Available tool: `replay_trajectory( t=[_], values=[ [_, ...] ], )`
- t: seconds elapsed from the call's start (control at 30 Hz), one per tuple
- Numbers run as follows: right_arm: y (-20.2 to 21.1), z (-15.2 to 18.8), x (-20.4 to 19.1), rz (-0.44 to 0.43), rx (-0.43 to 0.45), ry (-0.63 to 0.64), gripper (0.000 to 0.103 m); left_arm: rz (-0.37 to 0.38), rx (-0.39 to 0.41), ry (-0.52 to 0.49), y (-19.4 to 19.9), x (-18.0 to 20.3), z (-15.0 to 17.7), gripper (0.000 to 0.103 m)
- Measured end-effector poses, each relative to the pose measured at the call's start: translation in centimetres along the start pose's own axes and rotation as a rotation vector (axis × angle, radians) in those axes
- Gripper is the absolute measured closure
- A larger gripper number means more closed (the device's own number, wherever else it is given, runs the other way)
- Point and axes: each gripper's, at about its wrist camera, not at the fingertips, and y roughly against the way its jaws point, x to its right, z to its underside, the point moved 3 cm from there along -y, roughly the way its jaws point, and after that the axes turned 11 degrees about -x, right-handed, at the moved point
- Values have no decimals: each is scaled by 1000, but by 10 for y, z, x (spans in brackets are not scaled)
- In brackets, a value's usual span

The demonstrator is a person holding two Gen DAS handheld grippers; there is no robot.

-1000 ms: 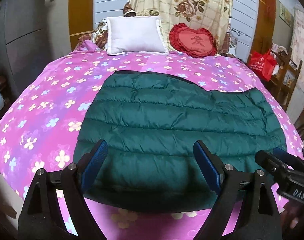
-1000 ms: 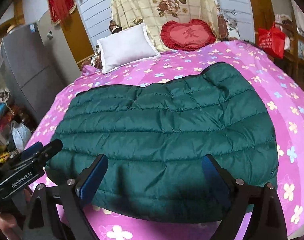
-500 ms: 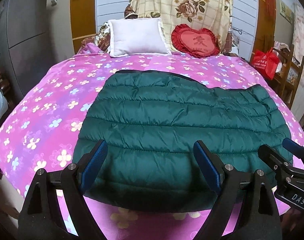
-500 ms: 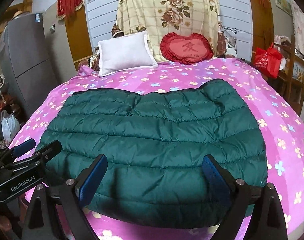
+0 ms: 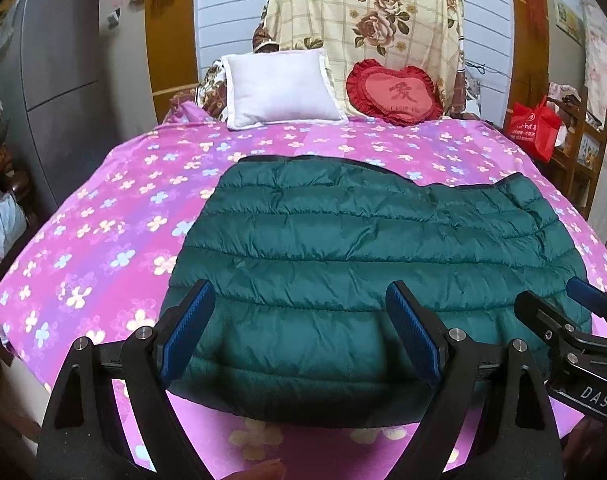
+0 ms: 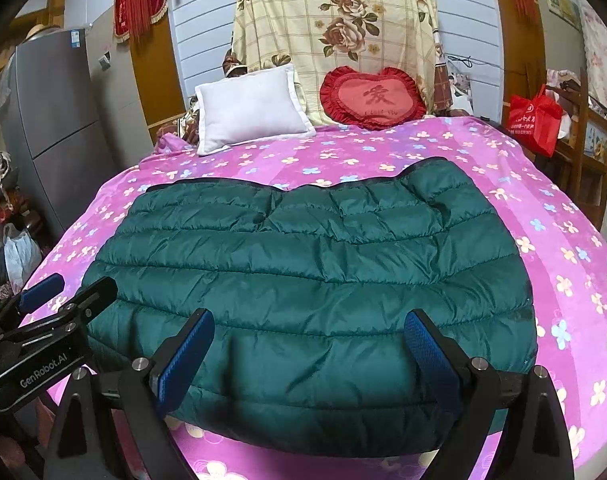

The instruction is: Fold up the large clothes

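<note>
Left wrist view: the left claw (image 5: 299,332) stood wide open, its two blue-padded fingers (image 5: 185,330) spread apart and angled down over the near hem of a dark green quilted down jacket (image 5: 363,252). Nothing was gripped; the pads hung above the fabric, apart from it as far as could be told. The jacket lay flat in a folded rectangle on the bed's pink flowered sheet (image 5: 103,240), with its near edge close to the foot of the bed. At the lower right edge the right claw (image 5: 559,316) reached in beside the jacket's right corner, its fingers parted. A fingertip (image 5: 263,472) of the person showed at the bottom edge. A white pillow (image 5: 281,84) and a red heart-shaped cushion (image 5: 395,94) leaned at the head of the bed, and a red bag (image 5: 535,128) hung on the right.

Right wrist view: the right claw (image 6: 307,354) also gaped open and empty, tilted down toward the jacket (image 6: 311,264), both blue pads (image 6: 183,360) poised over its near hem. The left claw (image 6: 67,292) appeared at the left edge, open, just beside the jacket's left corner. A grey refrigerator (image 6: 55,120) stood well apart on the left, behind the bed.
</note>
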Motion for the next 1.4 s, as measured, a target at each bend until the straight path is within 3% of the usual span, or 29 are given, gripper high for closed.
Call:
replay_trajectory(
  t=[1.13, 1.4],
  values=[
    [-5, 5, 2, -18, 3, -11, 8, -2, 10, 0, 1, 0, 5, 16],
    [-4, 6, 3, -18, 1, -14, 1, -1, 10, -4, 1, 0, 6, 16]
  ],
)
